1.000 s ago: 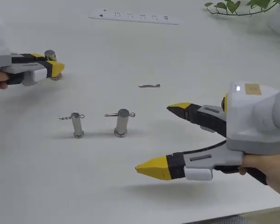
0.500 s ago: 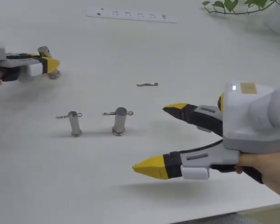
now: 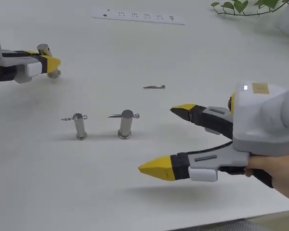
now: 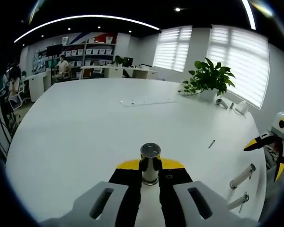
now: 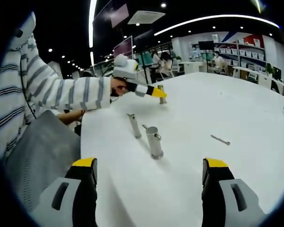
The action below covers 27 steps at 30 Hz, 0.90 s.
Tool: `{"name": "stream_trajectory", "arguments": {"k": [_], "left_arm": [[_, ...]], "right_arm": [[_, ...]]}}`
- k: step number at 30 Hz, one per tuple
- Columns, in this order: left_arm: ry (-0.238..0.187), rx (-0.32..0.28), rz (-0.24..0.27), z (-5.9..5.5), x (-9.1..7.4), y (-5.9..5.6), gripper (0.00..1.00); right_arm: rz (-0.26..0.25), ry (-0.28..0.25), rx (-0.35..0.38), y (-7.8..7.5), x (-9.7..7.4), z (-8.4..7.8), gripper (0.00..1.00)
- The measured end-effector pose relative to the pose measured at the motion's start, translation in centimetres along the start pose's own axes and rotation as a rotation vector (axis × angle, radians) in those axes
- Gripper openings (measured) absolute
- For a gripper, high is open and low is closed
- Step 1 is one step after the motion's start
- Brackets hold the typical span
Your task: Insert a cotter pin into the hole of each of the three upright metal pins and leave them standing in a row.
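Two upright metal pins (image 3: 79, 126) (image 3: 125, 124) stand side by side on the white table, each with a cotter pin through its top hole. A third metal pin (image 3: 44, 50) is upright at the far left, and my left gripper (image 3: 50, 62) is shut on it; in the left gripper view this pin (image 4: 150, 163) sits clamped between the yellow-tipped jaws. A loose cotter pin (image 3: 154, 87) lies flat beyond the two standing pins. My right gripper (image 3: 166, 139) hovers wide open to their right, holding nothing. The right gripper view shows both standing pins (image 5: 154, 142) (image 5: 134, 125) and the loose cotter pin (image 5: 220, 139).
A white power strip (image 3: 137, 16) lies at the table's far side, with plant leaves (image 3: 241, 6) at the far right corner. The person's striped sleeve (image 5: 61, 94) reaches in behind the left gripper. The table's near edge (image 3: 221, 222) runs below the right gripper.
My left gripper, still shut on the third pin, has drifted slightly left and away from the two standing pins. The right gripper has stayed open and nearly still.
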State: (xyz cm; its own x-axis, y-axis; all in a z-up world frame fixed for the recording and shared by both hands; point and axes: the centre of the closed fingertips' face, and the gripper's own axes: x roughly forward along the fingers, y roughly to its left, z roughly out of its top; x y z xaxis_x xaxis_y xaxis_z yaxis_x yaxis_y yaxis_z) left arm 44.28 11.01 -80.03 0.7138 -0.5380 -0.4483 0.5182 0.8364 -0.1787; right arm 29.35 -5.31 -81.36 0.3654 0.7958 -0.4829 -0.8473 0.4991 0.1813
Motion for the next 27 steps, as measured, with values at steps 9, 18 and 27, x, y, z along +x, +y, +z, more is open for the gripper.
{"name": "stream_trajectory", "arguments": {"k": [9,18,27], "left_arm": [[0.015,0.029,-0.006,0.2,-2.9,1.8,0.11],[-0.002,0.034,0.000,-0.2,-6.1,2.6,0.11],[0.023,0.056,0.011,-2.3,-9.4,0.8,0.11]], "right_arm": [[0.013,-0.001,-0.010,0.6,0.1,0.2,0.93],[0.030,-0.010,-0.007,1.1,0.0,0.5,0.92],[0.033,-0.013,-0.017,1.5,-0.2,0.8,0.92]]}}
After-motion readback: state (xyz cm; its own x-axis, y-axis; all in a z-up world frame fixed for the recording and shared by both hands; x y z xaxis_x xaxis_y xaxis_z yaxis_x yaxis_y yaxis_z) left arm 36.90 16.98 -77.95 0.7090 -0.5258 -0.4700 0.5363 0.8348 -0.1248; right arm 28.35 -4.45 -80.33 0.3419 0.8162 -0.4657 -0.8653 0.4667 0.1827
